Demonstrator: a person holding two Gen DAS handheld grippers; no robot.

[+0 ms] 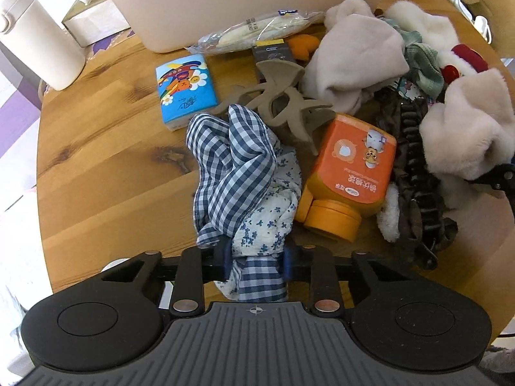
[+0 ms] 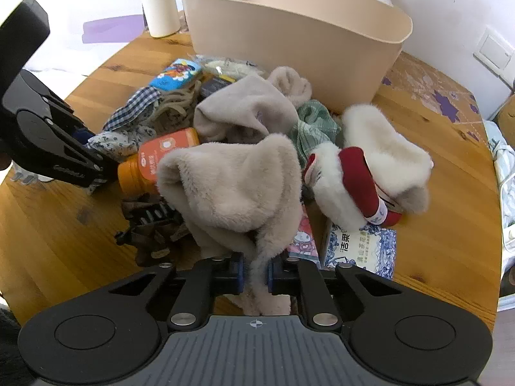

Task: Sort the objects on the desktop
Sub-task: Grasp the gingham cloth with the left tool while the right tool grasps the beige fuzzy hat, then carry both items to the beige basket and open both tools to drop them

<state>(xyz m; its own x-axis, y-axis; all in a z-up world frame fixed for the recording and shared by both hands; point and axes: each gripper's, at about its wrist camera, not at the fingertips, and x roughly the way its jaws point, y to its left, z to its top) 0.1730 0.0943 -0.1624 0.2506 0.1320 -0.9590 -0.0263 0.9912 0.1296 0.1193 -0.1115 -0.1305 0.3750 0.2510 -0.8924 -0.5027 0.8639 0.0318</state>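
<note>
Left wrist view shows the left tool (image 1: 256,257) pinched on a blue-checked and floral cloth bundle (image 1: 244,173) at the near edge of the round wooden desk (image 1: 106,160). Just beside the bundle lie an orange plastic bottle (image 1: 351,167), a taupe claw hair clip (image 1: 280,103) and a blue cartoon tissue pack (image 1: 185,91); a brown ruffled scrunchie (image 1: 415,180) sits right of the bottle. Right wrist view has the right tool (image 2: 256,273) clamped on a beige plush cloth (image 2: 235,189), which covers part of the bottle and a pink cartoon pack (image 2: 302,241). White fluffy cloth with a red band (image 2: 357,177) crowds the right. Behind stands a beige plastic bin (image 2: 289,41), its inside hidden, and a white flask (image 2: 159,3).
</note>
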